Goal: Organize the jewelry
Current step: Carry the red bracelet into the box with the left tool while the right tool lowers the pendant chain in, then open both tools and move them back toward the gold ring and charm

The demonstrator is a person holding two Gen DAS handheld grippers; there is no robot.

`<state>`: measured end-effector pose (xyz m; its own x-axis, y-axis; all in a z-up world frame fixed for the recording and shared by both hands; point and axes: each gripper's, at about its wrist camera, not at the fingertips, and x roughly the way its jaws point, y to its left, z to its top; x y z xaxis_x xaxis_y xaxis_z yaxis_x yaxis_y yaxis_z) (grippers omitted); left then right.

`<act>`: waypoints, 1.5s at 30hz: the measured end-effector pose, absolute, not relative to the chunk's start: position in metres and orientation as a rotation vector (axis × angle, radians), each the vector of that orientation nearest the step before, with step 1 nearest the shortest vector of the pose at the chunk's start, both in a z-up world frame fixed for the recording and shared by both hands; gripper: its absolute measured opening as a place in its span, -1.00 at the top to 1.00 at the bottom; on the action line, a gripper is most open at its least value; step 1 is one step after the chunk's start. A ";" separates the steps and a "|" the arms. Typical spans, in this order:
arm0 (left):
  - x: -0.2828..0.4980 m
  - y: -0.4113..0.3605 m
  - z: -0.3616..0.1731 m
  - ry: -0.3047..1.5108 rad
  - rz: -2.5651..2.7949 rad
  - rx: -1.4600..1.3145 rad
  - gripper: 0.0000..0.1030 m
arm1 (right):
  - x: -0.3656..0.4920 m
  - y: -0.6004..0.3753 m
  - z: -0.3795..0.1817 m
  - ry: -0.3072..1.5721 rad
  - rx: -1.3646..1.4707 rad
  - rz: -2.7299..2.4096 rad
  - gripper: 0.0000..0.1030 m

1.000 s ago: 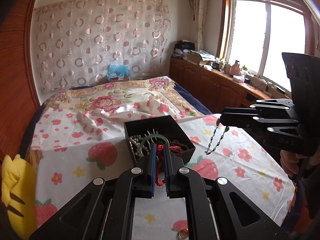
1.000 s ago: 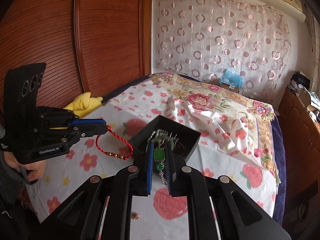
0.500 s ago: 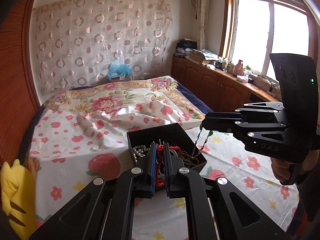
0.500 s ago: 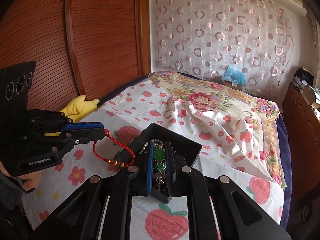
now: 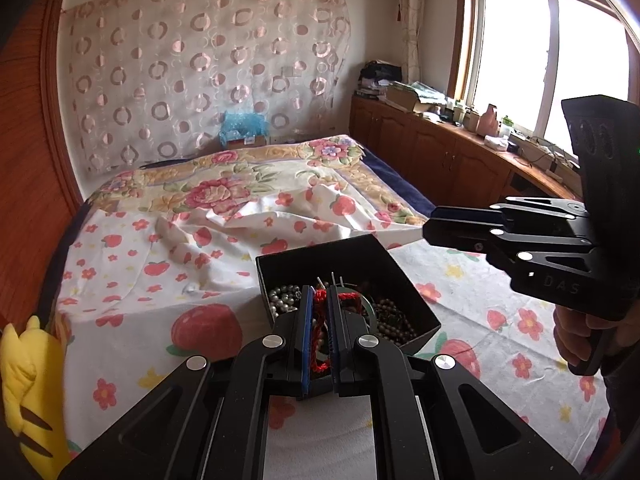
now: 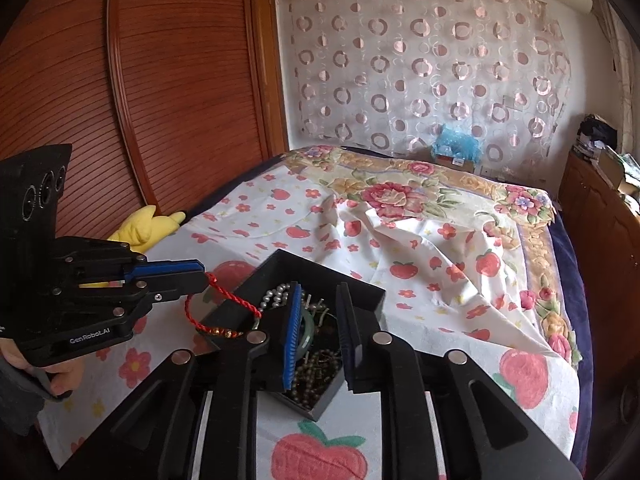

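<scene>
A: Starting at the left: the left gripper is clamped tight on the red braided cord bracelet with gold beads, which dangles at the near-left rim of the open black square jewelry box. Half a second ago it hung further out over the sheet, so it's closing in.

B: And the right gripper?

A: That's the news! Its jaws have just been opening, and nothing sits between them now. The green pendant chain it carried a second ago is gone from the pads (dropped among the pearls and dark beads, I'd judge, though I can't pick it out).

B: So one piece filed, one to go.

A: Looks so. Room is decent: the strawberry-print white bedsheet lies bare all around the box, with the yellow plush toy well off to the side. Only the box walls need watching.
</scene>
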<state>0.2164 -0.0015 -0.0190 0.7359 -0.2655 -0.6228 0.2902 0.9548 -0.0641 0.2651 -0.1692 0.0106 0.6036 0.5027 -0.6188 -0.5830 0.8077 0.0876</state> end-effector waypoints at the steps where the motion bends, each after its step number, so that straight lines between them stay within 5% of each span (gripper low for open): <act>1: 0.218 -0.003 -0.020 0.682 -0.305 0.039 0.88 | 0.264 -0.171 0.010 0.679 -0.125 0.628 0.60; 13: 0.218 -0.015 -0.025 0.695 -0.306 0.053 0.79 | 0.244 -0.192 -0.010 0.724 -0.117 0.593 0.57; 15: 0.215 -0.015 -0.023 0.683 -0.300 0.055 0.24 | 0.239 -0.194 -0.015 0.735 -0.109 0.594 0.56; 23: 0.194 -0.018 -0.027 0.681 -0.270 0.082 -0.03 | 0.212 -0.203 -0.025 0.745 -0.097 0.576 0.56; 28: 0.177 -0.017 -0.026 0.671 -0.244 0.078 -0.72 | 0.199 -0.212 -0.024 0.738 -0.108 0.544 0.56; 34: 0.155 -0.015 -0.026 0.673 -0.219 0.078 -0.77 | 0.181 -0.217 -0.020 0.725 -0.121 0.530 0.36; 45: 0.121 -0.015 -0.040 0.709 -0.206 0.104 -0.77 | 0.151 -0.209 -0.035 0.756 -0.136 0.555 0.33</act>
